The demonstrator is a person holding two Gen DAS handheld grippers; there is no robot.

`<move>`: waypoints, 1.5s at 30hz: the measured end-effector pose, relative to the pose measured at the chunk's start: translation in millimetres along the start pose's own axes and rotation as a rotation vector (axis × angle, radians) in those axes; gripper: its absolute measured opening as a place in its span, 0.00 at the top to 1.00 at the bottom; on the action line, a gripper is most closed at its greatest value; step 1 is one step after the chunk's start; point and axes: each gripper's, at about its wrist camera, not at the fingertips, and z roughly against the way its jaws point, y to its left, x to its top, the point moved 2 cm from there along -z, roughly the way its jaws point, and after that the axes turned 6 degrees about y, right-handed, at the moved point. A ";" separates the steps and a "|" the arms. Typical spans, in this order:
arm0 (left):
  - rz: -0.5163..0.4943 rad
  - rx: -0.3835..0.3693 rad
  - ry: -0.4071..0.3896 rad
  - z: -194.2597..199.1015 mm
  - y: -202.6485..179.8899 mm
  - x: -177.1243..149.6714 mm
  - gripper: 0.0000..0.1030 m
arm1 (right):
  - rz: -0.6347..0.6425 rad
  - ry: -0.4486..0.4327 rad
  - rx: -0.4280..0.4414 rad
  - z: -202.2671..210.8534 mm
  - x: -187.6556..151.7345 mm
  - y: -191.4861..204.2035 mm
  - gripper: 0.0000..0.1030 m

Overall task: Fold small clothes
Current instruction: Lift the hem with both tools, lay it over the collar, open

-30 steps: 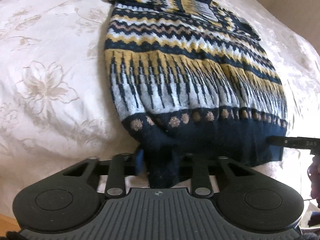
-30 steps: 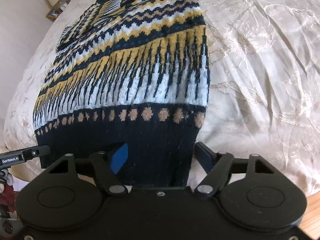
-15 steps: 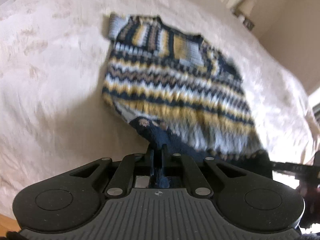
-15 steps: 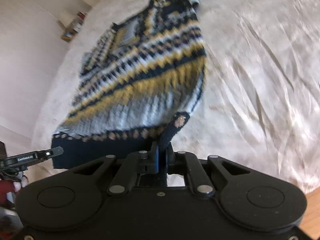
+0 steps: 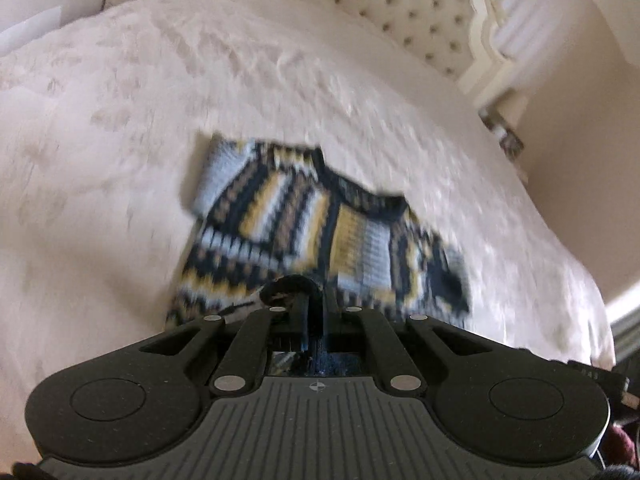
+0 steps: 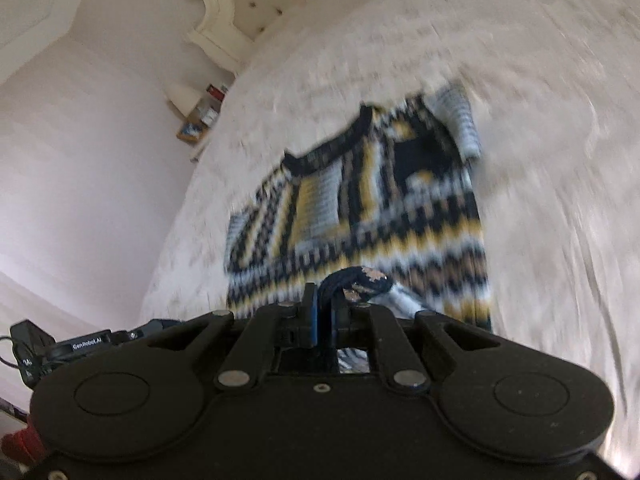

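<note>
Navy, yellow and white patterned knit sweater (image 5: pixel 320 224) mid-bedspread (image 5: pixel 120 160), left gripper (image 5: pixel 314 304) and right gripper (image 6: pixel 326 300) both clamped on its navy hem

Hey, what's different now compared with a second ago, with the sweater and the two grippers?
Both grippers closed on the sweater's dark hem: the left gripper and the right gripper each went from open jaws to shut on it. They then lifted the hem off the bed and carried it toward the collar, starting a fold. The collar end stayed flat on the bed.
</note>
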 end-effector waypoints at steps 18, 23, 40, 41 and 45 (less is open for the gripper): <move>0.008 0.035 -0.007 -89.1 1.3 116.3 0.95 | -0.085 -0.048 -0.032 -86.5 125.7 -22.4 0.88; -0.030 0.046 0.054 -124.4 13.8 137.3 0.94 | -0.148 -0.056 -0.101 -115.3 142.3 -29.3 0.87; -0.100 0.160 0.123 -160.0 39.2 153.0 0.59 | -0.109 -0.044 -0.295 -154.7 166.7 -41.6 0.27; -0.108 0.169 0.136 -161.6 39.9 150.3 0.59 | -0.091 -0.035 -0.307 -155.4 166.0 -41.7 0.25; -0.144 0.198 0.197 -172.2 40.5 141.7 0.58 | -0.020 0.011 -0.360 -159.8 160.7 -42.2 0.25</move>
